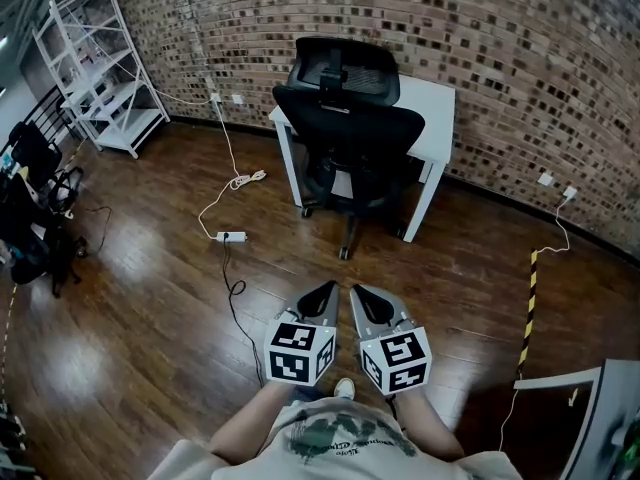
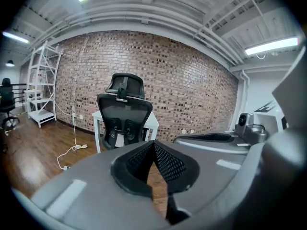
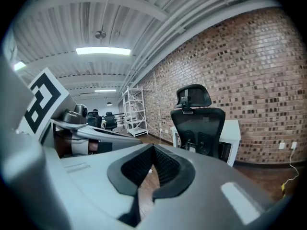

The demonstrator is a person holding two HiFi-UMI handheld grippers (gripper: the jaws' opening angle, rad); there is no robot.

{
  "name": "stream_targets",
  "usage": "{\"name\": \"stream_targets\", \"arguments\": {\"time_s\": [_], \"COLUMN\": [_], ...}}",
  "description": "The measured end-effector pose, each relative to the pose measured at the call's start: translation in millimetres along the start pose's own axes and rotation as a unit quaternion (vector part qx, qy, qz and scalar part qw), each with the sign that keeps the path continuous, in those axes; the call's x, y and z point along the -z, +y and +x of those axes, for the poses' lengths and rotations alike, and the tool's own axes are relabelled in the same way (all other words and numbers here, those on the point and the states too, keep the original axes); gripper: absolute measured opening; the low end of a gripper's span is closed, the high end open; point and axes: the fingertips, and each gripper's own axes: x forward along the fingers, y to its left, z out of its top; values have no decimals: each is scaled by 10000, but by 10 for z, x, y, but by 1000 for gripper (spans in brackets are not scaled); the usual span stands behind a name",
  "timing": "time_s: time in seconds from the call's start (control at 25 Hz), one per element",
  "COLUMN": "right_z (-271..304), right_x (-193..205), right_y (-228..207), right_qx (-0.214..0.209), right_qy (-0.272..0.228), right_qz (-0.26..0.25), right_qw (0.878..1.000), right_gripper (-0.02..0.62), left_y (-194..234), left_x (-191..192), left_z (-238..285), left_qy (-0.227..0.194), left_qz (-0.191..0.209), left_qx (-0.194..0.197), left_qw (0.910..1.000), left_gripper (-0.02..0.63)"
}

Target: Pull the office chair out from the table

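Observation:
A black office chair [image 1: 348, 128] with a headrest is tucked under a small white table [image 1: 434, 118] against the brick wall, its back toward me. The same chair [image 2: 123, 119] stands centre-left in the left gripper view, and the chair [image 3: 197, 123] is right of centre in the right gripper view. My left gripper [image 1: 326, 290] and right gripper [image 1: 360, 293] are held side by side well short of the chair, both pointing at it. Both are shut with nothing between their jaws, the left gripper [image 2: 153, 143] and the right gripper [image 3: 153, 147] tips meeting.
A white cable with a power strip [image 1: 231, 236] and a black cord lie on the wooden floor left of the chair. A white shelf rack [image 1: 100, 68] stands at far left, black chairs [image 1: 30, 198] beside it. Yellow-black tape [image 1: 527, 308] marks the floor at right.

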Motion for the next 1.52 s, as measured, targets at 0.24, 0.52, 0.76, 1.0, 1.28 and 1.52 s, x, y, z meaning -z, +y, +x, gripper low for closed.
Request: {"name": "stream_targets", "arguments": {"time_s": [0.24, 0.52, 0.76, 1.0, 1.28, 1.52], "right_z": [144, 480, 943, 1449, 1994, 2340], "right_x": [-22, -132, -321, -585, -881, -1047], "right_y": [-186, -460, -658, -828, -994, -1140], "right_qx": [21, 179, 287, 470, 753, 1050], "right_qy": [-19, -47, -73, -75, -116, -163], "right_qz": [-71, -165, -206, -235, -196, -219], "right_qw": [10000, 9997, 9994, 9986, 9969, 9941], "right_gripper": [0, 0, 1, 2, 2, 2], "left_y": [25, 196, 532, 942, 1349, 1586], "left_x": [-83, -243, -516, -829, -1187, -1434], "left_z": [244, 644, 999, 1347, 1733, 2001], "left_qy": [-70, -163, -229, -217, -200, -261], "left_qz": [-100, -38, -39, -40, 53, 190], "left_qx": [119, 236, 334, 502, 872, 1206], "left_qw": [9999, 9996, 9992, 9985, 9960, 9922], "left_gripper": [16, 15, 17, 17, 15, 17]}}
